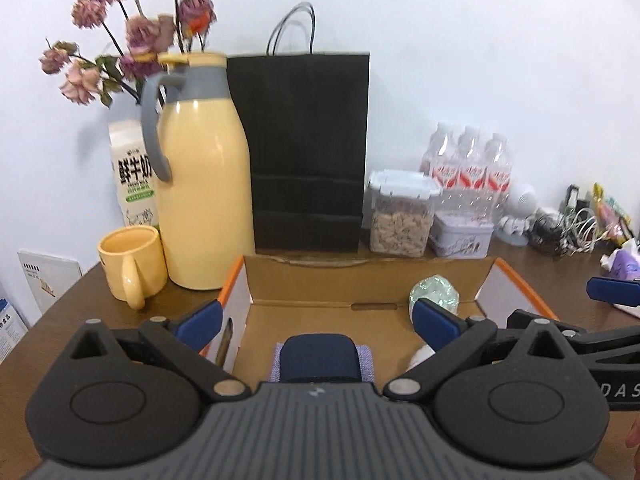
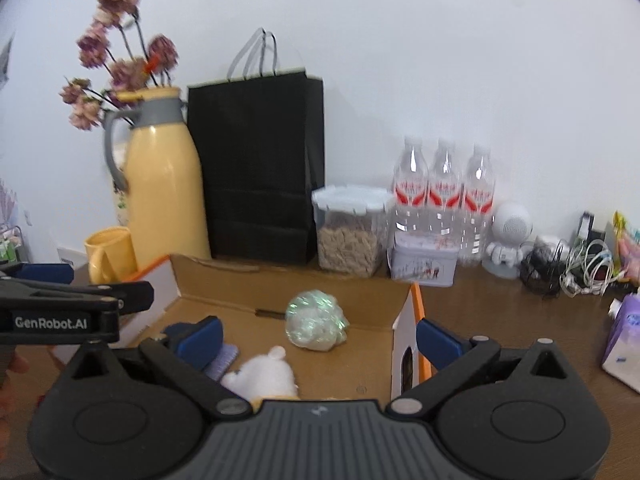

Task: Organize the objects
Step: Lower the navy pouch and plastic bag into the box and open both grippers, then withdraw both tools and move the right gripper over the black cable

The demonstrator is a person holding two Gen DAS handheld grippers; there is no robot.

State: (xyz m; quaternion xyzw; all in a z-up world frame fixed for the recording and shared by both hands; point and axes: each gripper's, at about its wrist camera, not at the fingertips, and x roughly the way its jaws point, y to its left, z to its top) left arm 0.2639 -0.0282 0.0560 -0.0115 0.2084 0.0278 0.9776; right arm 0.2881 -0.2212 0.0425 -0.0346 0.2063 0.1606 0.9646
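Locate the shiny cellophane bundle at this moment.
In both wrist views the cellophane bundle lies inside the open cardboard box, near its back wall toward the right, beyond the white plush toy.

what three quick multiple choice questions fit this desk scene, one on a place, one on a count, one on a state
1. Where does the shiny wrapped ball lie?
A. in the cardboard box
B. in the mug
C. on the tin

2. How many water bottles stand by the wall?
A. one
B. three
C. five

3. How is the right gripper?
A. shut on the ball
B. shut on nothing
C. open, holding nothing

Key: 1 A, the ball rests on the box floor; 2 B, three red-labelled bottles stand in a row; 3 C, its fingers stand wide apart.
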